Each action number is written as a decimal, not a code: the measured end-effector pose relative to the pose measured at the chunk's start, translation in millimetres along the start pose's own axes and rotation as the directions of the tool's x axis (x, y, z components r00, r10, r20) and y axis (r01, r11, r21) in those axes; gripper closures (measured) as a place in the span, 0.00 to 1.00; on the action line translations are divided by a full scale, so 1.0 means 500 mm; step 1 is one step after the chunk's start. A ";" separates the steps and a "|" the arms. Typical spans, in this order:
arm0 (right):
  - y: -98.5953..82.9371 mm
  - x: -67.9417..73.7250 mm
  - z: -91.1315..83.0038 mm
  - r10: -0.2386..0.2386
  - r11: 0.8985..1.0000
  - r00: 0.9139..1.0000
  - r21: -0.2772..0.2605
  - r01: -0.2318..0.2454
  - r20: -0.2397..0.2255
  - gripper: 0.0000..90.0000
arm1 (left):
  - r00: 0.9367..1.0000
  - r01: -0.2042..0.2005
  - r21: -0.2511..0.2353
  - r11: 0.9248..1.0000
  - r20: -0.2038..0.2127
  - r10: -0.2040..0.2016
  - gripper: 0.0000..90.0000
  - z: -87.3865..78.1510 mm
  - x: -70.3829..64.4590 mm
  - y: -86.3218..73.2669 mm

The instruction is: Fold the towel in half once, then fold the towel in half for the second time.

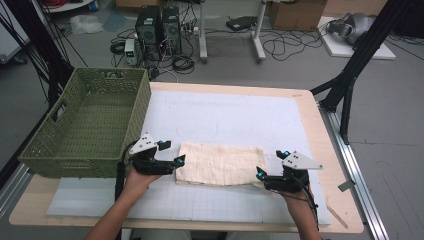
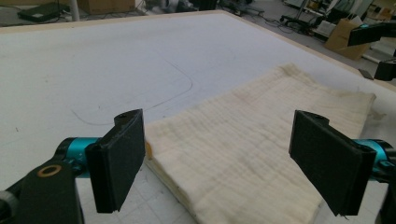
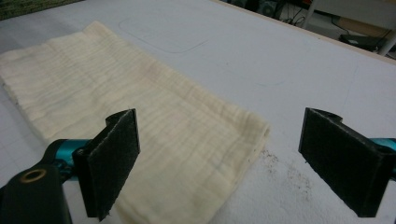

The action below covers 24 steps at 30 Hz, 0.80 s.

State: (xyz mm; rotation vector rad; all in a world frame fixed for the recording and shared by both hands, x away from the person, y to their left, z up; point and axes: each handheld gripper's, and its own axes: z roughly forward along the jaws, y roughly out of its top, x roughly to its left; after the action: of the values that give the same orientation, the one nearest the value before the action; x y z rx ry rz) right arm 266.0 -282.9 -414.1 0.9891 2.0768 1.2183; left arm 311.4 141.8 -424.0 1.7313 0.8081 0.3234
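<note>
High view looks down from above; both gripper views sit low, close — sharing the cloth (image 1: 220,163).

A green woven basket (image 1: 85,125) stands on the desk (image 1: 320,130) just beyond and outward of the left claw (image 1: 171,152). Far past both claws, on the floor, sit two computer towers (image 1: 159,25), tangled cables (image 1: 285,45) and cardboard boxes (image 1: 295,14).

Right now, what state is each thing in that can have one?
Cloth: folded in layers, lying flat on the white mat.
Left gripper: open, at the cloth's left end.
Right gripper: open, at the cloth's right end.
Green basket: upright, nothing visible inside.
</note>
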 end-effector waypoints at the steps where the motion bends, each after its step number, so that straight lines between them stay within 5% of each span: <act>1: -0.001 0.000 -0.003 -0.001 1.000 1.000 0.007 0.001 0.003 0.13 | 1.000 -0.001 0.001 1.000 0.001 0.001 0.21 0.000 -0.001 0.000; 24: -0.012 -0.019 -0.010 0.020 1.000 0.999 0.010 -0.020 0.029 0.13 | 0.999 0.016 0.016 1.000 -0.051 -0.015 0.23 -0.003 0.024 -0.004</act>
State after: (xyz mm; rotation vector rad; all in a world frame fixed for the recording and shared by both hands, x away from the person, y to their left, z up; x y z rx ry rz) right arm 265.8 -294.8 -416.7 1.0282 2.0572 1.1973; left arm 318.4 151.2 -427.7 1.7373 0.8627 0.3524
